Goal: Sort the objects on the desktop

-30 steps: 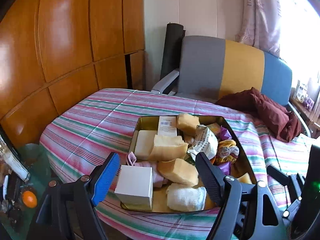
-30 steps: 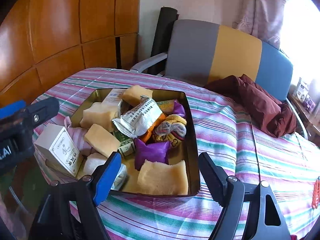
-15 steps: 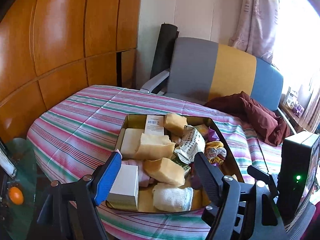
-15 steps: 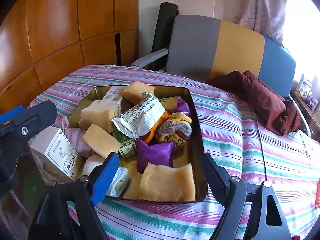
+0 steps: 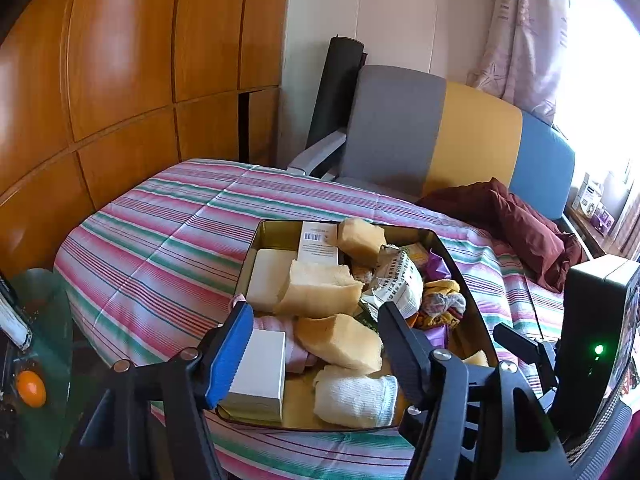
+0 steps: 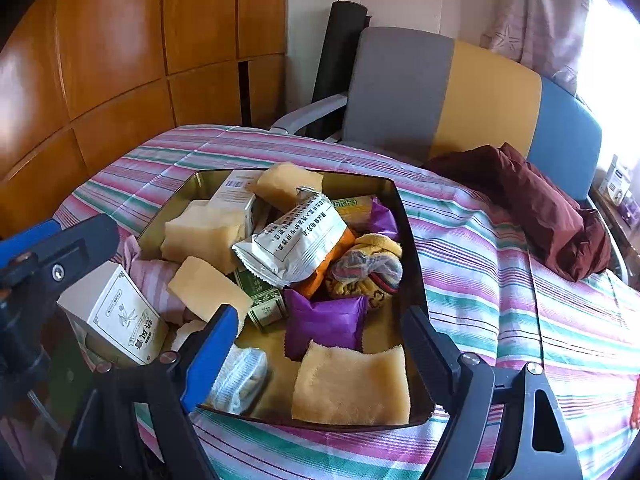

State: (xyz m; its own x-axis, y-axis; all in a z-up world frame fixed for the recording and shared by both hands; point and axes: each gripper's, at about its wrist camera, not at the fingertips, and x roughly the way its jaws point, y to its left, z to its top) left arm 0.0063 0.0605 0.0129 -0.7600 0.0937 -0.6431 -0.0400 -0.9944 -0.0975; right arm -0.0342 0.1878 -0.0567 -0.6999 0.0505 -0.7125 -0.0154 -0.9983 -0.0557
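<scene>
One gold metal tray (image 6: 412, 248) sits on the striped tablecloth (image 6: 500, 280), packed with clutter. Count from the right wrist view:
- yellow sponge blocks (image 6: 350, 388): 4 visible
- purple packets (image 6: 326, 322): 2
- silver printed packet (image 6: 296, 246): 1
- white boxes: 2, one with a barcode (image 6: 236, 196) at the far end, one printed box (image 6: 116, 314) at the tray's near-left corner
- small green box (image 6: 262, 304): 1
- rolled sock bundle (image 6: 370, 270): 1

Left gripper (image 5: 316, 350): jaws closing, the white box (image 5: 258, 372) between them, blue pad just beside its left face, black pad not on it. Right gripper (image 6: 320, 352): jaws apart, hovering over the tray's near end, nothing clamped. One maroon cloth (image 6: 540, 208) lies well apart from the tray.
</scene>
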